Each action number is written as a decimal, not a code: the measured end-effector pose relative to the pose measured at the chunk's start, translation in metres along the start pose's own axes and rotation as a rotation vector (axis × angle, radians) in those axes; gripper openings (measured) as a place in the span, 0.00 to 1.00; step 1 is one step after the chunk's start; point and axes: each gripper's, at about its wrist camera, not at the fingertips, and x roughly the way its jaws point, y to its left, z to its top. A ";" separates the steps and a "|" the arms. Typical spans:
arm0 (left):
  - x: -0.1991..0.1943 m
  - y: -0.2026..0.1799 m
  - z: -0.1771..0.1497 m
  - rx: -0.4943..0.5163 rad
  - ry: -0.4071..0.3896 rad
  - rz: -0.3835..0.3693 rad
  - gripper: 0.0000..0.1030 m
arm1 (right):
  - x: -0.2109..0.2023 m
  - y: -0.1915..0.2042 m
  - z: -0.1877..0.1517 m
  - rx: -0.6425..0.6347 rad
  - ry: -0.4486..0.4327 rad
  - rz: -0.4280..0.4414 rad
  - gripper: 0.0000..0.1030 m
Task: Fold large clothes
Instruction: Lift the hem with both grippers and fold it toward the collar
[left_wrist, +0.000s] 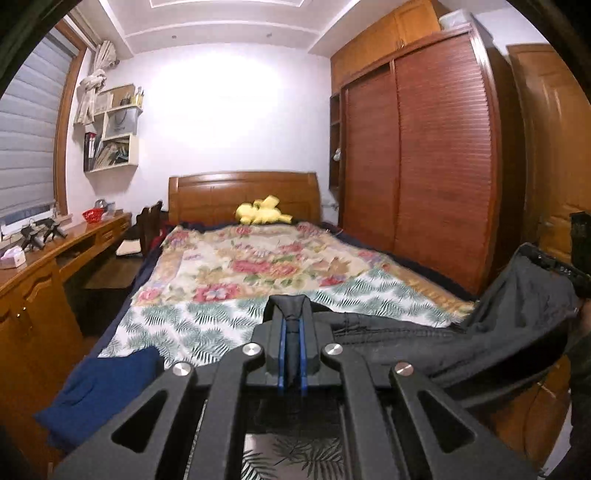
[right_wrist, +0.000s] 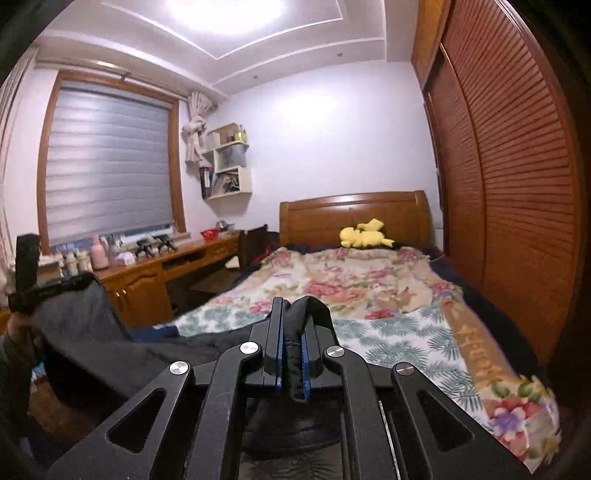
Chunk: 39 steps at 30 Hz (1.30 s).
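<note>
A: Grippers?

B: Left gripper (left_wrist: 291, 354) and right gripper (right_wrist: 291, 354) each clenched on a bunched edge of the dark garment (left_wrist: 480, 332) — it hangs between them above the bed (left_wrist: 229, 273).

A: Advice?

B: Keep both grips level, draw the edge taut, then lay it flat — judged, not observed.

The garment (left_wrist: 461, 343) pinched in my left hand-held gripper (left_wrist: 292, 332) and my right hand-held gripper (right_wrist: 292, 332) is dark charcoal, nearly black. Both tools are black with blue pads (left_wrist: 282, 354). The bedspread (left_wrist: 240, 273) carries red and pink flowers on cream at 12 o'clock and green fern leaves on white nearer me. A yellow plush toy (left_wrist: 262, 212) sits by the orange-brown headboard (left_wrist: 243, 192). At 7 o'clock lies navy cloth (left_wrist: 99, 387). The wardrobe (left_wrist: 436, 155) is reddish-brown and slatted.
</note>
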 end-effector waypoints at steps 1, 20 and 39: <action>0.009 0.003 -0.006 -0.011 0.021 -0.003 0.02 | 0.010 -0.003 -0.009 0.006 0.033 -0.006 0.05; 0.100 0.004 -0.076 -0.002 0.194 0.093 0.03 | 0.095 -0.047 -0.103 0.070 0.286 -0.087 0.05; 0.217 0.045 -0.126 -0.047 0.316 0.102 0.04 | 0.218 -0.096 -0.158 0.102 0.372 -0.176 0.06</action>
